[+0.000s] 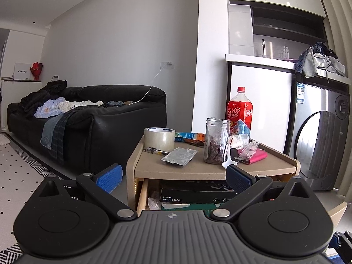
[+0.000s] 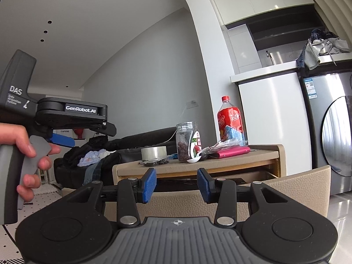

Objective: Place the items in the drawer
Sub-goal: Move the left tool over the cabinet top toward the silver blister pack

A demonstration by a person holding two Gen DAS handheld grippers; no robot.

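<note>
A beige side table point(image 1: 198, 169) carries a roll of clear tape point(image 1: 159, 138), a foil packet point(image 1: 179, 156), a pen point(image 1: 156, 151), a glass jar point(image 1: 216, 140), a white spoon point(image 1: 227, 161), a pink wallet point(image 1: 256, 157) and a red drink bottle point(image 1: 239, 112). Its drawer point(image 1: 143, 194) stands pulled out below, with a black watch box point(image 1: 193, 195) inside. My left gripper point(image 1: 173, 177) hovers open in front of the drawer, holding nothing. My right gripper point(image 2: 176, 184) is open and empty just before the drawer's beige front panel point(image 2: 303, 180). The left gripper body point(image 2: 72, 112), held by a hand point(image 2: 33, 151), shows at the left of the right wrist view.
A black sofa point(image 1: 92, 118) strewn with clothes stands left of the table. A washing machine point(image 1: 323, 136) and a white cabinet point(image 1: 261, 103) stand to the right, with laundry point(image 1: 319, 61) piled on top. A patterned rug point(image 1: 19, 167) covers the floor at left.
</note>
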